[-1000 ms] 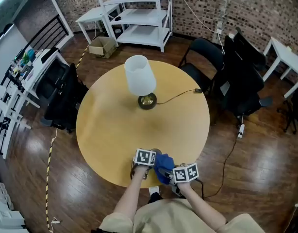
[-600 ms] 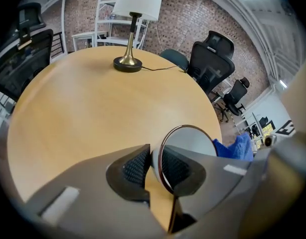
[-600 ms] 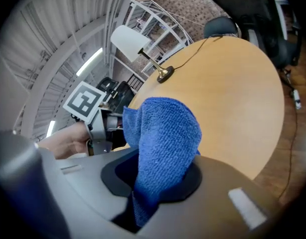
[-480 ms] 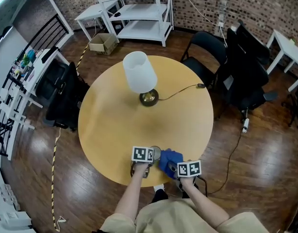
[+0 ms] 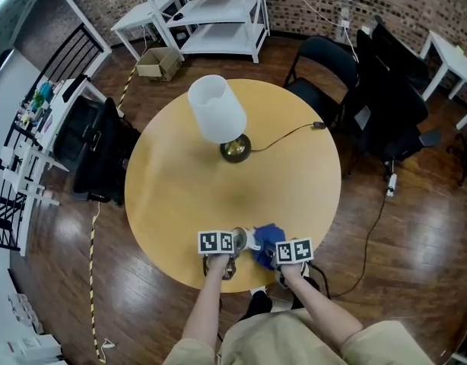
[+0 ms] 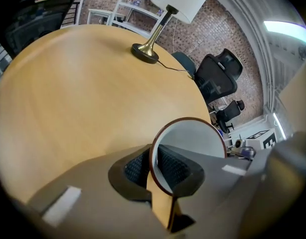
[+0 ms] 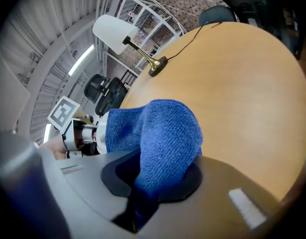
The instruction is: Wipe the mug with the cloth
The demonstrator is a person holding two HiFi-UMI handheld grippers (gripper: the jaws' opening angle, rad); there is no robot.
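The mug (image 6: pixel 193 143) is kept at the near edge of the worktop (image 5: pixel 218 181), its rim pinched between the fully closed left tongs (image 6: pixel 155 171). The blue cloth (image 7: pixel 163 133) is clamped in the right tongs (image 7: pixel 158 176). Compared with a second ago, it is now brought in beside the mug and seems pressed against its side, so wiping is judged to be under way.

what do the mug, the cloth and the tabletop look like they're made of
The mug is probably glazed ceramic: glossy white inside, thin brown rim. The cloth looks like blue microfibre or terry: matte, fuzzy looped pile. The tabletop is likely wood or wood-look laminate: smooth satin surface, faint grain.
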